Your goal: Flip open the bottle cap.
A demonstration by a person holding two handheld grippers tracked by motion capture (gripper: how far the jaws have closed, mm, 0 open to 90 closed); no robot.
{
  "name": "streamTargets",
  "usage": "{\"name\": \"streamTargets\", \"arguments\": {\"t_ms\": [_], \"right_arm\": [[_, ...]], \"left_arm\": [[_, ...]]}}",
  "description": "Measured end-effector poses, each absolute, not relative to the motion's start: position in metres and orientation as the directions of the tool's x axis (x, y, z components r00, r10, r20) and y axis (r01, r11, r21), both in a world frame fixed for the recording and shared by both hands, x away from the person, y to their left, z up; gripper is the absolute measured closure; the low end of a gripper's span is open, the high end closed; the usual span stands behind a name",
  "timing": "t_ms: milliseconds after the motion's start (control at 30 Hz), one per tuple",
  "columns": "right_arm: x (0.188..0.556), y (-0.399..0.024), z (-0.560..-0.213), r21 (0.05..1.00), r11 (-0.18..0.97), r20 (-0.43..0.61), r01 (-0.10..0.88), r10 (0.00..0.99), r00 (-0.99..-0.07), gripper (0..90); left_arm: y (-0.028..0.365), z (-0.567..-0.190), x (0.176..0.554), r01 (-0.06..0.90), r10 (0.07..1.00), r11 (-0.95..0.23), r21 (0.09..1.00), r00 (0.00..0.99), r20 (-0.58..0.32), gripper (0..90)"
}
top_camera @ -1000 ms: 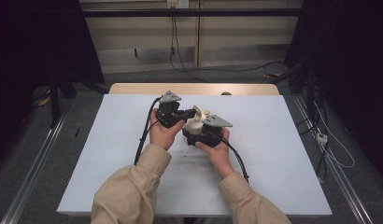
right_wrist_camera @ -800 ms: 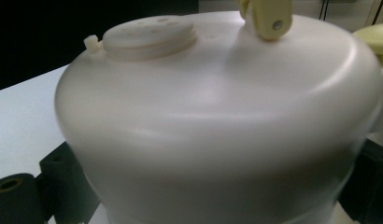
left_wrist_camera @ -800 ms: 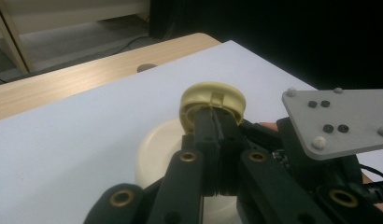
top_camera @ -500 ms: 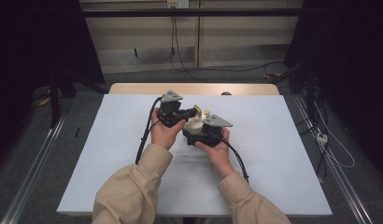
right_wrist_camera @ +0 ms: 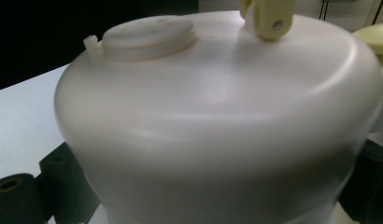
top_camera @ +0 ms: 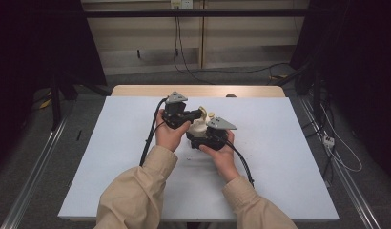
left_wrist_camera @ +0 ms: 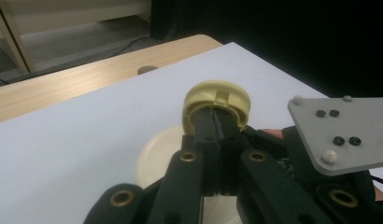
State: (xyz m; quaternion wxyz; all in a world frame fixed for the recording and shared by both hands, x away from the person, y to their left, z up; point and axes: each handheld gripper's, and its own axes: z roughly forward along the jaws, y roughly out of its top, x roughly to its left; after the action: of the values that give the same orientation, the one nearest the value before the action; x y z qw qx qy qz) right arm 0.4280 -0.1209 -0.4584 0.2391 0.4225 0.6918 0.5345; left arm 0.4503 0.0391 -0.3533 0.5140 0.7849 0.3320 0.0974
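Two hand-held grippers meet over the middle of the white worktop [top_camera: 112, 157], one in each hand. One cream plastic container [right_wrist_camera: 217, 121] sits between them, and one pale yellow cap [left_wrist_camera: 217, 100] rises beside it. No brand, label or readable writing shows on the container, the cap or either tool.

Seen in the left gripper view, the left hand-held gripper [left_wrist_camera: 216, 122] has its two black jaws pressed almost together, their tips nipping a small tab on the near edge of the yellow cap. The cream body of the container lies just below and behind those jaws.

Seen in the right gripper view, the right hand-held gripper [top_camera: 206, 138] has its jaws spread wide, one at each lower corner of that view, with the container's rounded wall filling the space between them and seemingly braced there. On the container's top, beyond the jaws, sit one round flat lid and one yellow hinge piece.

From the high view, the left hand [top_camera: 169, 136] comes in palm inward and points its tool to the right, toward the cap. The right hand [top_camera: 221, 153] cradles its tool from below, just right of the left one, both forearms in tan sleeves. Each tool carries one grey three-cornered plate and one black cable.
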Motion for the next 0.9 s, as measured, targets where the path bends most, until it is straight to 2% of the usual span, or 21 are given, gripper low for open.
{"name": "streamTargets", "arguments": {"t_ms": [433, 567, 733, 900], "right_arm": [[0.428, -0.121, -0.458, 0.941, 0.071, 0.123, 0.331, 0.841, -0.527, 5.9], [0.427, -0.12, -0.458, 0.941, 0.071, 0.122, 0.332, 0.842, -0.525, 5.8], [0.426, -0.121, -0.456, 0.935, 0.075, 0.125, 0.346, 0.845, -0.521, 5.3], [0.424, -0.122, -0.457, 0.926, 0.092, 0.124, 0.367, 0.842, -0.525, 2.9]], "left_arm": [[0.038, -0.354, 0.453, 0.423, 0.623, -0.251, 0.871, 0.759, -0.189, 89.8], [0.042, -0.351, 0.451, 0.418, 0.621, -0.25, 0.873, 0.761, -0.186, 87.1], [0.049, -0.351, 0.445, 0.412, 0.618, -0.233, 0.881, 0.762, -0.193, 73.7], [0.061, -0.354, 0.439, 0.415, 0.63, -0.219, 0.883, 0.751, -0.197, 50.7]]}}
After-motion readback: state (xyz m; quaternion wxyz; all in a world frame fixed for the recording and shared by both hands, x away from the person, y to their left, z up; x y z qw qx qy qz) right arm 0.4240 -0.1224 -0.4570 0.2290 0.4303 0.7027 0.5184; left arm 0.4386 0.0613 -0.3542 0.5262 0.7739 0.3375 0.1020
